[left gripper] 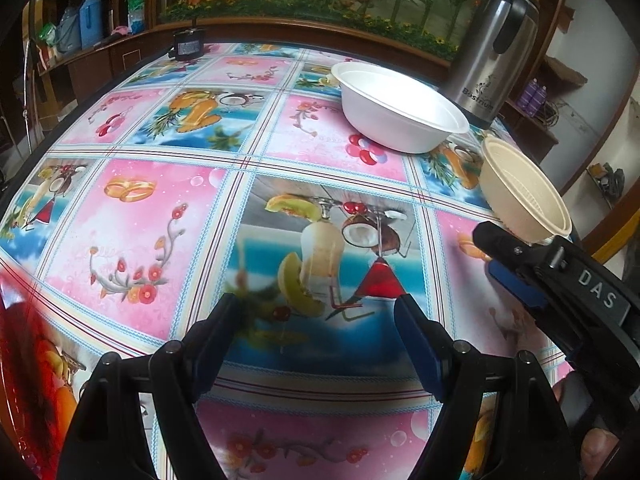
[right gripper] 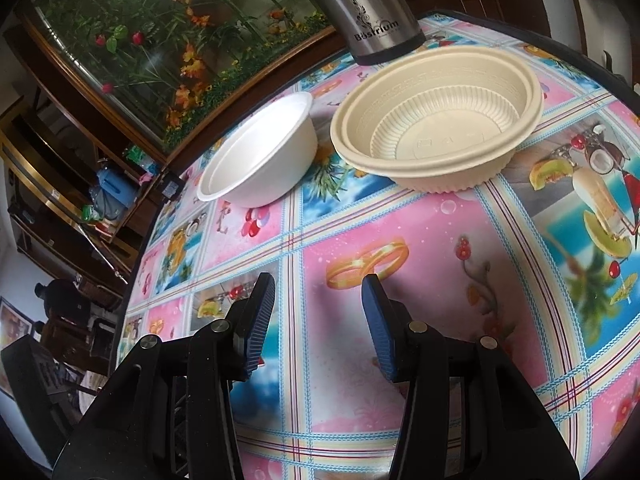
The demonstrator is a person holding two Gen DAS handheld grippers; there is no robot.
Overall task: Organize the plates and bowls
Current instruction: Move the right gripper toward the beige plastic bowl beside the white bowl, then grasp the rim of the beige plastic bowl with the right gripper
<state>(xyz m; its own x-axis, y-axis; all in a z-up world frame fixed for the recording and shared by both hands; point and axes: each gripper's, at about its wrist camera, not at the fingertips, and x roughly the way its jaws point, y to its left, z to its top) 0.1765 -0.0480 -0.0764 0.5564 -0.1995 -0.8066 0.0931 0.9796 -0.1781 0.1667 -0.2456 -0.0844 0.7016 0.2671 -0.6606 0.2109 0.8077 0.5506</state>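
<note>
Now two bowls sat on the worktop (right gripper: 400,240).
Both the left tool (left gripper: 320,320) and the right tool (right gripper: 318,304) were spread, pinching nothing. The white bowl (right gripper: 260,160) and cream bowl (right gripper: 436,120) stood near the far edge, by a metal jug (right gripper: 372,12).

The near half of the tabletop (left gripper: 132,216) lies bare — a gripper could pass anywhere across it. Toward the far side the white bowl (right gripper: 260,156) and the cream bowl (right gripper: 436,120) sit close beside each other, with only a narrow gap between them. Just behind the cream bowl the steel flask (right gripper: 372,12) stands upright — blocking any reach from that side.
</note>
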